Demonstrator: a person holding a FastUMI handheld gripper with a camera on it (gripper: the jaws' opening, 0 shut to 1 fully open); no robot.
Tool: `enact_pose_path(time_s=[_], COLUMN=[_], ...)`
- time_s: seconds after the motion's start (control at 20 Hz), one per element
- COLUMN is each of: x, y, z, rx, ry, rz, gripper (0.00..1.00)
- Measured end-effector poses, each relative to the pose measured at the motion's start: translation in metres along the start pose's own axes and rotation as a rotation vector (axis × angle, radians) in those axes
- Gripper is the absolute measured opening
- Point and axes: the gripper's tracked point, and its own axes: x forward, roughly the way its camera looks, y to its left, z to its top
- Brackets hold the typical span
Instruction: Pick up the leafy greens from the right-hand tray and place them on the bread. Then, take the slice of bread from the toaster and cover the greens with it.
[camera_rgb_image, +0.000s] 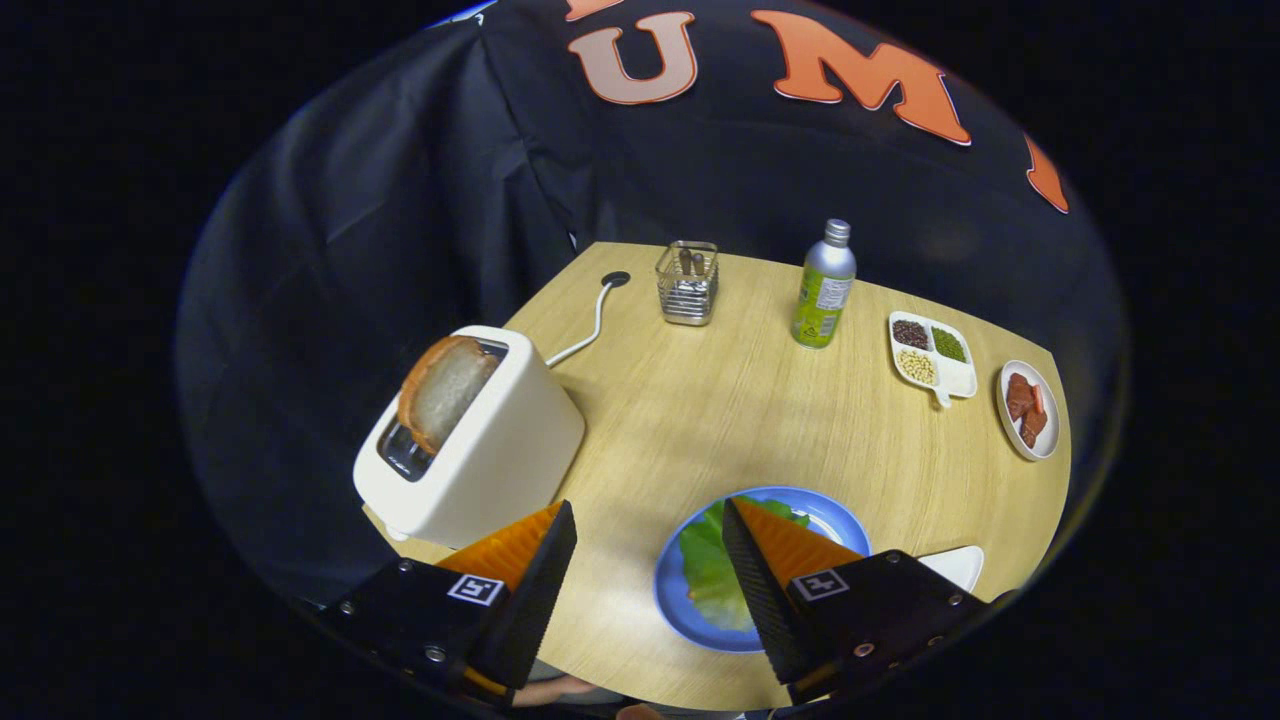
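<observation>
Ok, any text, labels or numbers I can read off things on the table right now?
Bottle label: print too small and blurred to read.
Square markers on the tool, open above the plate: coded patterns, not words.
Toaster, divided dish, wire holder: no text visible.

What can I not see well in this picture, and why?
- Bread under the greens on the blue plate: hidden by the leaf and the right finger.
- White tray: mostly behind the gripper, which is open and holds nothing.
- Toaster bread: lower half inside the slot.
- Divided dish: contents too small to name.
</observation>
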Motion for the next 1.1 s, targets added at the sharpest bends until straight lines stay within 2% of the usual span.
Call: enact_pose_path(time_s=[0.25, 0.5, 0.75, 0.9, 1.0, 1.1], x=[-0.012, 0.002, 0.037, 0.054, 0.058, 0.062], y=[0.07, 0.124, 0.142, 0.142, 0.139, 0.132], z=[0.035, 0.054, 0.049, 0.051, 0.049, 0.049], rx=[0.002, -0.013, 0.002, 0.037, 0.078, 0.108], ry=[0.017, 0.047, 0.134, 0.141, 0.162, 0.169], rz=[0.106, 0.129, 0.063, 0.022, 0.002, -0.031], gripper=[0.94, 0.95, 0.86, 0.79, 0.71, 0.57])
